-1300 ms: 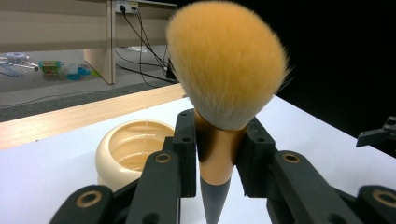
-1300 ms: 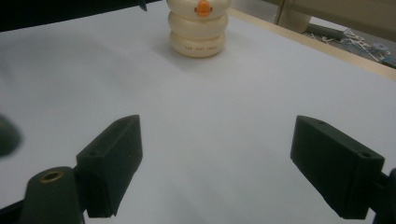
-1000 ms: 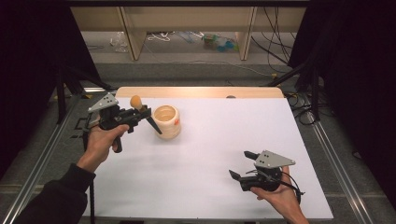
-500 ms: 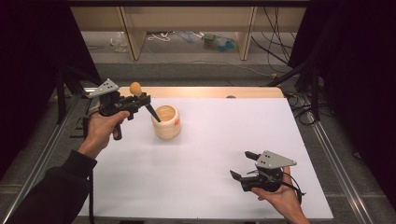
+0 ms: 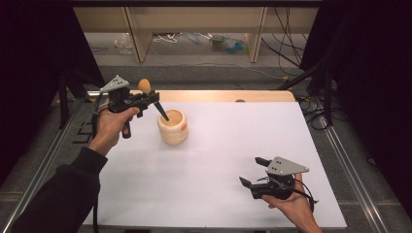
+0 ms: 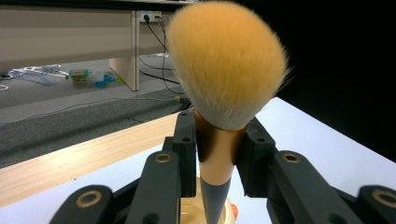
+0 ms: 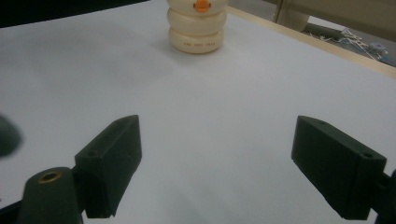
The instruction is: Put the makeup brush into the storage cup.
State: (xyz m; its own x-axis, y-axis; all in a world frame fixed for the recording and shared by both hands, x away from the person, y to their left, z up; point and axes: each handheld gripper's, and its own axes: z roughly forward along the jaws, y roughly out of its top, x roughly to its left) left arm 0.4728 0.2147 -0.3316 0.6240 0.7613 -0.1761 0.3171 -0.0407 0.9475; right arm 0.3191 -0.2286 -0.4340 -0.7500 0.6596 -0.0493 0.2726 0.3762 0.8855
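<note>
My left gripper [image 5: 145, 99] pinched the makeup brush [image 6: 227, 70] by its ferrule, handle tip over the cream holder [image 5: 173, 127] on the desk [image 5: 204, 194]; a skewed descent risked tipping it; right gripper [image 5: 255, 172] idled spread.

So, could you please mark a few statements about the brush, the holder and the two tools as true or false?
1. The left tool is shut on the makeup brush. True.
2. The brush's bristles point down into the holder. False: the orange bristles are up, and the dark handle tip points down at the round cream holder.
3. The right tool has its jaws open with nothing between them. True.
4. The holder lies tipped on its side. False: it stands upright on the white table.
5. The right tool touches the holder. False: it is well apart, near the table's front right.
</note>
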